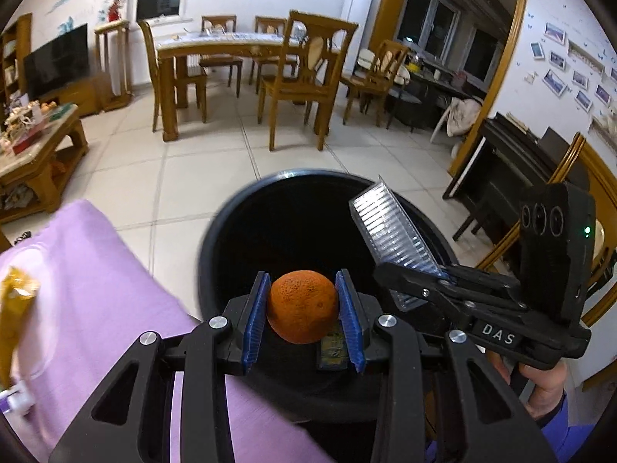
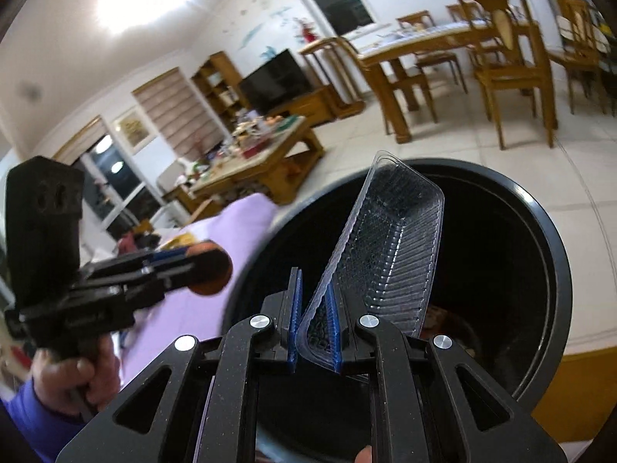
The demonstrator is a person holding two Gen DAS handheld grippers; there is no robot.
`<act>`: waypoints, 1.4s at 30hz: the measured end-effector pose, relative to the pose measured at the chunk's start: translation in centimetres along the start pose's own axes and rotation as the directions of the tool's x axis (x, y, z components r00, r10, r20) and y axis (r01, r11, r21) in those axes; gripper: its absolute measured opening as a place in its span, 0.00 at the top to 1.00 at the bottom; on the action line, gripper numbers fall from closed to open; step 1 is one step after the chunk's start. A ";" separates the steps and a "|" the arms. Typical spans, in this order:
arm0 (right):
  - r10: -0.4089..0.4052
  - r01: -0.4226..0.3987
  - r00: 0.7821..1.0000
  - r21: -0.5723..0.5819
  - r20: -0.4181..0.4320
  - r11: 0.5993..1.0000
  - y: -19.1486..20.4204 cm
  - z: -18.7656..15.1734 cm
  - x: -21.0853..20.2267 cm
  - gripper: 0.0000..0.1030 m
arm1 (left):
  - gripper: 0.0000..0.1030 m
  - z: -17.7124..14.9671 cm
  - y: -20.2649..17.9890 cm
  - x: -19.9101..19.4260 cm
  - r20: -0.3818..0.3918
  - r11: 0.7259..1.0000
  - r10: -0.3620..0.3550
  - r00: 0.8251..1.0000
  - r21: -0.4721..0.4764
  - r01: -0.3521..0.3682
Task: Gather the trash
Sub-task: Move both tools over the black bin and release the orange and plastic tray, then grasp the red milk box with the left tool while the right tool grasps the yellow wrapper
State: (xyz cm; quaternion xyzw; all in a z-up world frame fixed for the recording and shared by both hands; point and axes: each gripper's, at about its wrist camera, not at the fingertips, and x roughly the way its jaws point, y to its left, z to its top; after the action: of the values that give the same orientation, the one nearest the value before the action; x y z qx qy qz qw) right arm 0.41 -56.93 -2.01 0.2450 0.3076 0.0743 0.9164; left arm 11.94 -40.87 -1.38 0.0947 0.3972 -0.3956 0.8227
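My left gripper (image 1: 302, 306) is shut on an orange (image 1: 302, 306) and holds it over the near rim of a black round trash bin (image 1: 246, 208). My right gripper (image 2: 314, 322) is shut on the edge of a clear ribbed plastic tray (image 2: 389, 239), which stands tilted over the open bin (image 2: 540, 231). In the left wrist view the right gripper (image 1: 428, 281) comes in from the right with the tray (image 1: 393, 227) over the bin. In the right wrist view the left gripper (image 2: 185, 266) with the orange (image 2: 212, 277) is at the left, blurred.
A purple cloth (image 1: 96, 289) covers the surface left of the bin, with a yellow wrapper (image 1: 15, 308) on it. Some trash lies at the bin's bottom (image 2: 443, 320). A cluttered coffee table (image 1: 34, 146), dining table and chairs (image 1: 293, 73) stand on the tiled floor beyond.
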 end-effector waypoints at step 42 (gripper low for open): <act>0.154 -0.174 0.944 -0.044 -0.291 0.984 28.6 1.2 20.5 0.23 | 0.17 -8.6 28.9 -14.8 -0.030 0.909 0.407 0.913 0.115 -0.401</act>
State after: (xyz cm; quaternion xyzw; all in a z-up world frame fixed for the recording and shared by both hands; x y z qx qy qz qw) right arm 17.91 -26.71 2.16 0.2247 0.4125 0.1958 0.8608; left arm 22.43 -8.95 -0.91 0.2288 0.3693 -0.2347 0.8696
